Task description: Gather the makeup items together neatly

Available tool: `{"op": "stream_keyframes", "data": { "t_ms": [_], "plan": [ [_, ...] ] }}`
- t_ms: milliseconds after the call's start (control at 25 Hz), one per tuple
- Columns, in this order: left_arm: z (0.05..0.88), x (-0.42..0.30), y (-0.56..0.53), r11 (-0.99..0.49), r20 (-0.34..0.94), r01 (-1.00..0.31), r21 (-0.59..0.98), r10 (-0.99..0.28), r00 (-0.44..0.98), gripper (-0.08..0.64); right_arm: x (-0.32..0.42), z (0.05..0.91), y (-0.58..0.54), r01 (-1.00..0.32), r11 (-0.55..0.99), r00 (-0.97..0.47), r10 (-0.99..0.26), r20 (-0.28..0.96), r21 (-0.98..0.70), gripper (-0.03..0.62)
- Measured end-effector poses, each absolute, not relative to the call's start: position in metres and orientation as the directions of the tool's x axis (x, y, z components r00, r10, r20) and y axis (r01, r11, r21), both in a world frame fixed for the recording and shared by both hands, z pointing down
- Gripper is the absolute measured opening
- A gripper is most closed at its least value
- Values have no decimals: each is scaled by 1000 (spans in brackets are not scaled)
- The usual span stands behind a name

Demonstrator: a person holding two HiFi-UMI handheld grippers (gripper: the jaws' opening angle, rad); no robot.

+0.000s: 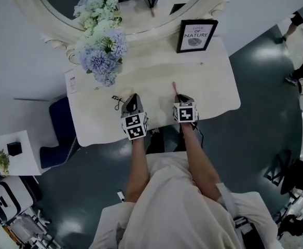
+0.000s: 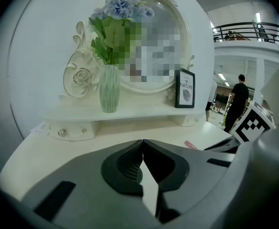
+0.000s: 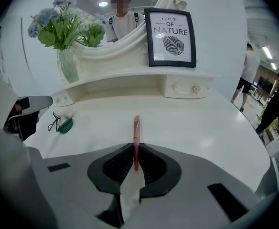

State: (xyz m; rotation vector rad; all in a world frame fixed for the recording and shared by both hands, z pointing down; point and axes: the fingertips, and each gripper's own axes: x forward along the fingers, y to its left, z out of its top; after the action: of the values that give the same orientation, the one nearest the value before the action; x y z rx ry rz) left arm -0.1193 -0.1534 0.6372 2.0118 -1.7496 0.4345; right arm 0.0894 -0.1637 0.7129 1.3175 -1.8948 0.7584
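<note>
Framed print [image 3: 172, 38], lettered "LOVE OF NATURE". Right gripper [image 3: 136, 149] clamped on slim pink stick [image 3: 136, 125]; left gripper [image 2: 142, 144] closed, empty.

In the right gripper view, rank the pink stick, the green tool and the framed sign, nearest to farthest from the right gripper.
1. Pink stick: held in the right gripper.
2. Green tool: on the table, left.
3. Framed sign: on the back shelf.

shelf [image 3: 130, 78] behind table [image 3: 211, 128]: vase [image 3: 68, 65] left, frame [image 3: 172, 31] right | curler [image 3: 62, 124] on table, left of stick [image 3: 136, 130]
</note>
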Motion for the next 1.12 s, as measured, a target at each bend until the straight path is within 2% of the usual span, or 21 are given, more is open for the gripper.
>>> {"op": "stream_keyframes", "data": {
  "t_ms": [800, 960, 1120],
  "plan": [
    [643, -144, -150, -87, 510, -988, 129, -848, 142, 15, 75, 694, -173, -938, 346, -234, -586, 776, -21, 103],
    [639, -159, -148, -74, 504, -990, 119, -854, 124, 15, 46, 680, -183, -912, 411, -281, -603, 746, -11, 104],
    [636, -178, -140, -41, 506, -993, 113, -857, 93, 15, 1, 671, -178, -854, 518, -374, -567, 733, -35, 103]
  ]
}}
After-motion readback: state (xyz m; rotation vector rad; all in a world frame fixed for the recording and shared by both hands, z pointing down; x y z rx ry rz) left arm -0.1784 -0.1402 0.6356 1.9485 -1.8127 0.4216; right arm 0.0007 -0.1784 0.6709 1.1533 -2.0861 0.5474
